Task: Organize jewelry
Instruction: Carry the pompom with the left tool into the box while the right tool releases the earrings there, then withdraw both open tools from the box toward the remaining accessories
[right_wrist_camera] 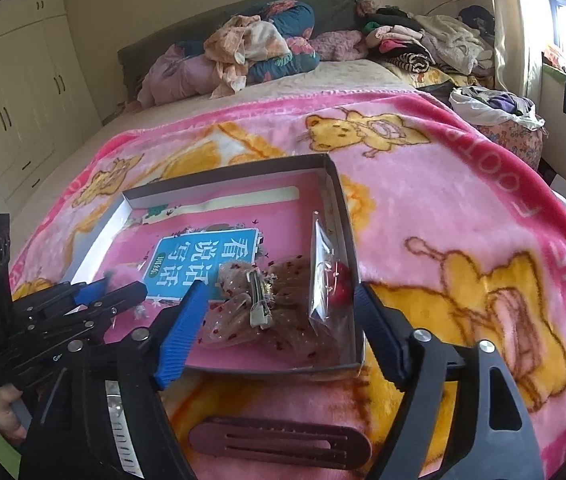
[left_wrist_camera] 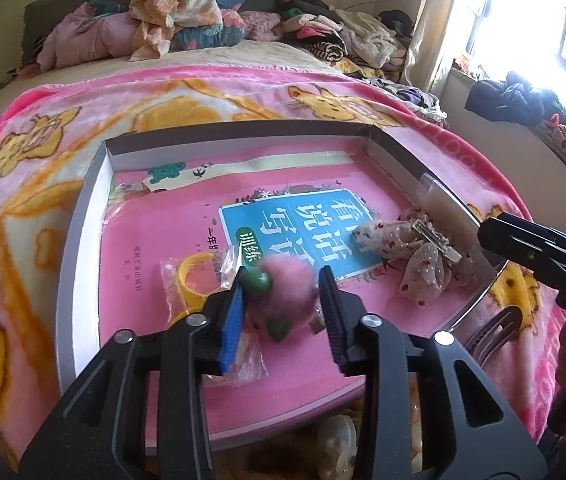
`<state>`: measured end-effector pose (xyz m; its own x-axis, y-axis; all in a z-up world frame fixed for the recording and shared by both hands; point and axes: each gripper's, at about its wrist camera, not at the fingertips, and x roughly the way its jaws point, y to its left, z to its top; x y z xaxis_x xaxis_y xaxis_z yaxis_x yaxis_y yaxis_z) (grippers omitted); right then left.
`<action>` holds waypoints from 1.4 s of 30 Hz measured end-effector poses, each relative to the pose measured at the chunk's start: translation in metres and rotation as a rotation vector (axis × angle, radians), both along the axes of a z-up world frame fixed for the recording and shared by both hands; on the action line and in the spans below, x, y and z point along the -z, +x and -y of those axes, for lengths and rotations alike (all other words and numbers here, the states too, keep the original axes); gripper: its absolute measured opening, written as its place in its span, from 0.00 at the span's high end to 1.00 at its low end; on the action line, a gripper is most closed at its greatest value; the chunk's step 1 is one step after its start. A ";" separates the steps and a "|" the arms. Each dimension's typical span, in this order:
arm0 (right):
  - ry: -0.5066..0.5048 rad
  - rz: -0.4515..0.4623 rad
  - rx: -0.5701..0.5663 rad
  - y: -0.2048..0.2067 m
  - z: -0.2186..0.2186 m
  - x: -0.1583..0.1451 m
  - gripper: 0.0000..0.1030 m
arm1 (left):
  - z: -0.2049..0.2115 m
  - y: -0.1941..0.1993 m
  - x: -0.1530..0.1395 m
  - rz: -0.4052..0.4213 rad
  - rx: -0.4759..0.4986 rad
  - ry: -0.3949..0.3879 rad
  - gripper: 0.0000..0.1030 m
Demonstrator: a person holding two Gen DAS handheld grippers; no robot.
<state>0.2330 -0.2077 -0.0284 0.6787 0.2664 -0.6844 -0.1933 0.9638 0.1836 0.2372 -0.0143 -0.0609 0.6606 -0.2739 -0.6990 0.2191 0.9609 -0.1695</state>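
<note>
Barrette (right_wrist_camera: 281, 446) lies crosswise on blanket (right_wrist_camera: 443, 208), under right gripper (right_wrist_camera: 279, 320), open, empty | left gripper (left_wrist_camera: 283, 300) apart, pompom (left_wrist_camera: 287, 280) between | right nearer | box (right_wrist_camera: 347, 240) beyond

1. Box (right_wrist_camera: 345, 216): shallow, open, on the blanket; pink book covers its floor.
2. Pompom clip (left_wrist_camera: 287, 280): pink fluff, green beads, blurred, over the book.
3. Bow clip (right_wrist_camera: 261, 304): dotted gauze, metal clasp up.
4. Bagged yellow ring (left_wrist_camera: 191, 276): flat, left.
5. Bagged red bead (right_wrist_camera: 341, 284): against right wall.
6. Maroon barrette (right_wrist_camera: 279, 446): outside box, on blanket.

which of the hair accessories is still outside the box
The dark red hair clip, lying flat on the blanket in front of the box. The dotted bow clip and pink pompom are inside.
</note>
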 end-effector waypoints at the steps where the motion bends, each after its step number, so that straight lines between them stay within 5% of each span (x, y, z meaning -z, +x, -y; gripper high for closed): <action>1: 0.003 0.003 0.003 -0.001 0.001 -0.001 0.24 | -0.001 -0.001 -0.001 0.003 -0.001 0.000 0.68; 22: 0.032 0.087 0.015 -0.045 0.008 -0.031 0.11 | -0.011 -0.034 -0.031 0.083 -0.048 -0.017 0.17; 42: 0.030 0.126 -0.021 -0.090 -0.003 -0.047 0.10 | -0.015 -0.076 -0.045 0.141 -0.038 -0.033 0.11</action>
<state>0.1431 -0.2051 0.0183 0.7529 0.3001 -0.5857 -0.2363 0.9539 0.1850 0.1612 0.0008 -0.0158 0.7620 -0.2684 -0.5894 0.2068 0.9633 -0.1713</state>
